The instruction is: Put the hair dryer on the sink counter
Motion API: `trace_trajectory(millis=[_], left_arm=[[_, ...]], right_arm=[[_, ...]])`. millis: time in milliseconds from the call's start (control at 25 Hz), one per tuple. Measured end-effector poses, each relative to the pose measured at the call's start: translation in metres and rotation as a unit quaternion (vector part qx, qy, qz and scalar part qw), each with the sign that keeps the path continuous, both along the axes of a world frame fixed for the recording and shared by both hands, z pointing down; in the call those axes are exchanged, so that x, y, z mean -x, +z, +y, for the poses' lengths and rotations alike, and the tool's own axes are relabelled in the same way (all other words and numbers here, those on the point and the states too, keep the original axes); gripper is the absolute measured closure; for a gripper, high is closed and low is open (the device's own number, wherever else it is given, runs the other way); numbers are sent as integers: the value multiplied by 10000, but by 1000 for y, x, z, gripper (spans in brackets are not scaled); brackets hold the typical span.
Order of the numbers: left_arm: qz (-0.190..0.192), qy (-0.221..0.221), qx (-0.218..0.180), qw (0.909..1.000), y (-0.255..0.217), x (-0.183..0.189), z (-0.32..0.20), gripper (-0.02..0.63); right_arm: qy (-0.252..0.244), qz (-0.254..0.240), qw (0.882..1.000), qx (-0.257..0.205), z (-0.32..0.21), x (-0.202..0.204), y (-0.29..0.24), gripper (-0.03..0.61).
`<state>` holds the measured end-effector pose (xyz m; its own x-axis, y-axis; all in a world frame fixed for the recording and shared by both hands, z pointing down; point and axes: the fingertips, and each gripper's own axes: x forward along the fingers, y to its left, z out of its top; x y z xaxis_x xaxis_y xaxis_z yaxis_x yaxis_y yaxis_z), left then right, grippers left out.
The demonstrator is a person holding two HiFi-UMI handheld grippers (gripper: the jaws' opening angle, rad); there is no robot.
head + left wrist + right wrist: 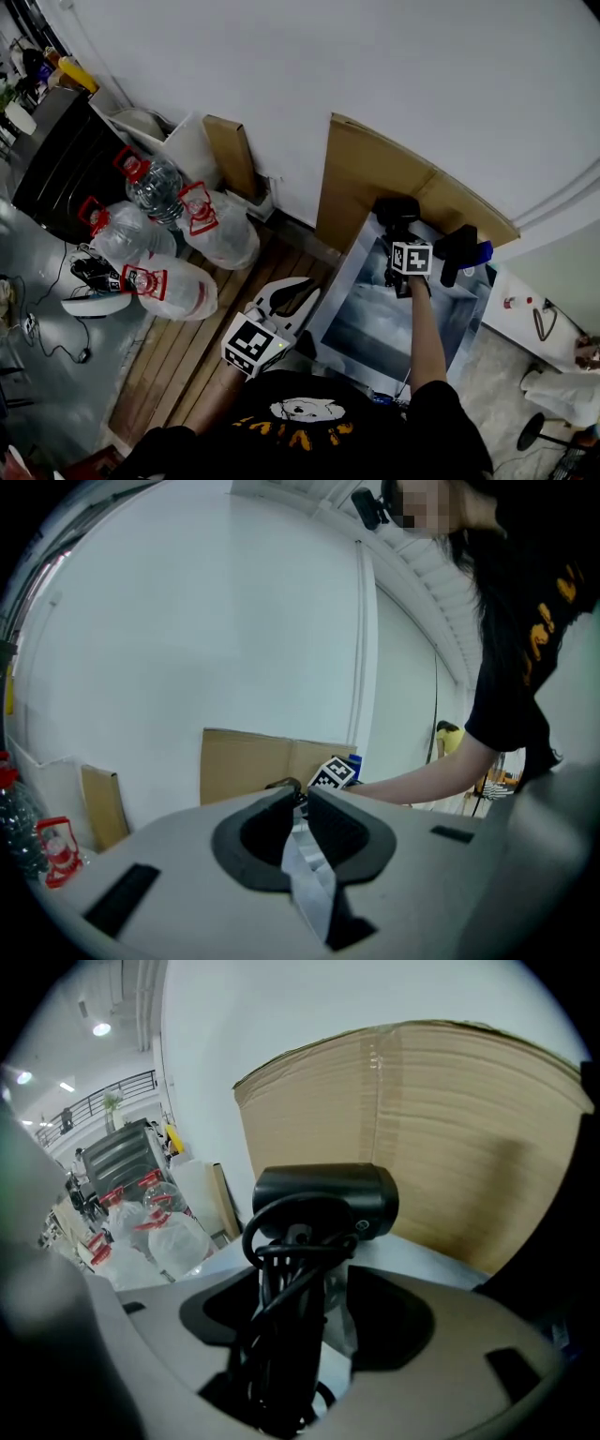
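The black hair dryer [397, 212] [323, 1202] stands at the back of the sink counter [349, 281], in front of a cardboard sheet, with its cord wound round the handle. My right gripper [399, 236] [309, 1312] reaches over the basin. The handle sits between its jaws, and the right pad [389, 1312] stands apart from it, so the gripper is open. My left gripper [292, 294] [298, 803] hangs low at the counter's left, over the wooden floor. It is shut with nothing in it.
A cardboard sheet [366, 173] leans on the wall behind the counter. A black and blue object [461, 251] stands at the counter's back right. Several large water bottles [178, 244] lie on the floor at the left, beside a black cabinet [66, 169]. A white table [525, 323] is at the right.
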<state>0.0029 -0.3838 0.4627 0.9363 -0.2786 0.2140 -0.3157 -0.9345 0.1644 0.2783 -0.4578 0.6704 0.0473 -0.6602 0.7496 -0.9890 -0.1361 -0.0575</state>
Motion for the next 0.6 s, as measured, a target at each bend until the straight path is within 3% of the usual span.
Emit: trace_trajectory(millis=[240, 600], left_arm=[[47, -17, -18, 10000, -3, -3, -1, 574], [127, 105, -49, 9999, -8, -20, 10, 574]], right_arm=[[26, -75, 9997, -226, 5, 3, -17, 296], [-11, -267, 9930, -1148, 25, 25, -78, 296]])
